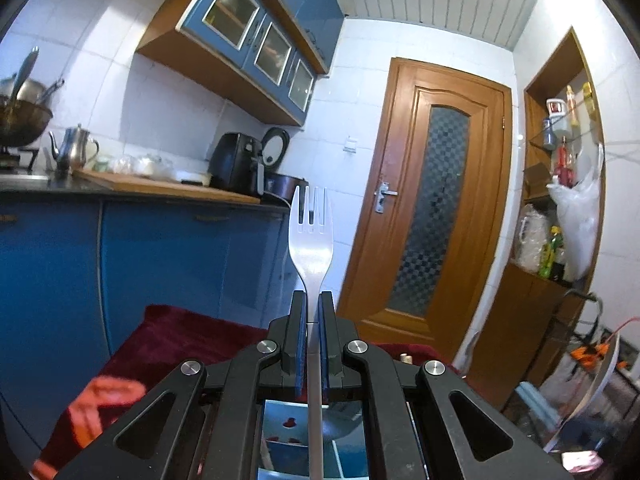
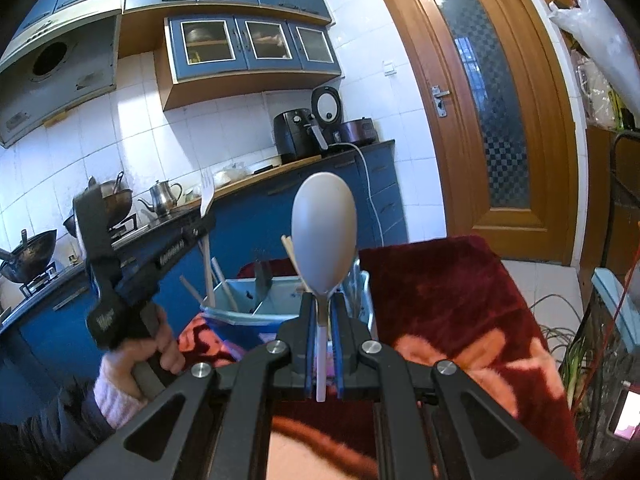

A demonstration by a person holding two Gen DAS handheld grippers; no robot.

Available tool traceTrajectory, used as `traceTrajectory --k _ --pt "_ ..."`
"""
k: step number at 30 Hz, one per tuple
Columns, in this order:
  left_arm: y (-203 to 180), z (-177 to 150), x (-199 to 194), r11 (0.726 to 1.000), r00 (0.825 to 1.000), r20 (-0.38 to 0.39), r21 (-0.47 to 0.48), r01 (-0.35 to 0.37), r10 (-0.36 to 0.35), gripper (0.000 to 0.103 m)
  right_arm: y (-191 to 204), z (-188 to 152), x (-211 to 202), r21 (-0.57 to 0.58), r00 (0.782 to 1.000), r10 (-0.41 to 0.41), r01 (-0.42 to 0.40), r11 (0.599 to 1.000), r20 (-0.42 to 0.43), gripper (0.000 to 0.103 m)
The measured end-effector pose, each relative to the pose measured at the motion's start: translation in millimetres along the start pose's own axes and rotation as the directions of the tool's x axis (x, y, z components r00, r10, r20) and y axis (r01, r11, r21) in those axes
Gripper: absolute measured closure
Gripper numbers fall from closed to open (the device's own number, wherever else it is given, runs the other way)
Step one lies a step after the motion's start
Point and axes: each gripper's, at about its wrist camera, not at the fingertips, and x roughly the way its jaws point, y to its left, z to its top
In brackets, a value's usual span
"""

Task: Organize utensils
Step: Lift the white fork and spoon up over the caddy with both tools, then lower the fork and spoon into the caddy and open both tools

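My left gripper (image 1: pixel 313 300) is shut on the neck of a silver fork (image 1: pixel 310 236). Its tines point up and its handle runs back between the blue pads. My right gripper (image 2: pixel 322 304) is shut on the white stem of a grey spoon (image 2: pixel 324 232), whose bowl stands upright. Just beyond the spoon, a light blue divided utensil holder (image 2: pixel 280 304) sits on the red blanket (image 2: pixel 440 280) with chopsticks (image 2: pixel 208 276) standing in it. In the right wrist view the left gripper (image 2: pixel 204 222) is up at the left in a hand (image 2: pixel 164 348), above the holder's left end, with the fork (image 2: pixel 207 190) sticking up.
A blue kitchen counter (image 2: pixel 280 172) runs behind the table with a kettle (image 2: pixel 162 196), an air fryer (image 2: pixel 296 136) and a stove with a wok (image 2: pixel 28 256). A wooden door (image 2: pixel 480 92) and shelves with a plastic bag (image 1: pixel 576 216) are to the right.
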Motion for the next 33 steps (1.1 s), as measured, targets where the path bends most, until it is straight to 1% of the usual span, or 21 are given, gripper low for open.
traceTrajectory --k 3,5,8,11,16,22,25,32,33 --pt "-5 -5 1 0.999 1.000 0.018 0.028 -0.014 0.014 0.097 -1 10 6 -0.004 1.000 -0.006 0.006 1.000 0.017 0.094" --pt "-7 -8 -1 0.999 0.999 0.042 0.047 -0.026 0.024 0.097 1 16 12 -0.020 0.999 -0.016 0.016 1.000 0.030 0.094" --pt "-10 -10 -1 0.998 0.998 0.056 0.056 -0.030 0.027 0.097 7 25 24 -0.059 0.998 -0.039 0.042 0.997 0.048 0.094" --pt "-7 -10 -3 0.998 0.996 0.077 0.051 -0.042 0.038 0.097 12 28 41 -0.101 0.996 -0.068 0.073 0.992 0.056 0.094" --pt "0 -8 -5 0.999 0.993 0.109 0.013 -0.041 0.039 0.097 15 22 66 -0.143 0.995 -0.099 0.103 0.984 0.033 0.094" --pt "8 -15 6 0.999 0.998 0.064 -0.025 -0.023 0.025 0.097 9 10 82 -0.133 0.995 -0.096 0.091 0.987 -0.033 0.094" --pt "9 -18 7 0.999 0.998 0.052 -0.033 -0.030 0.032 0.097 8 6 85 -0.136 0.995 -0.089 0.081 0.987 -0.055 0.094" --pt "-8 -21 -1 0.999 0.999 0.037 0.037 -0.032 0.030 0.097 8 7 83 -0.132 0.994 -0.066 0.054 0.990 -0.084 0.093" --pt "-8 -21 -3 0.999 0.999 0.032 0.041 -0.029 0.028 0.097 8 7 82 -0.130 0.994 -0.062 0.051 0.990 -0.085 0.090"
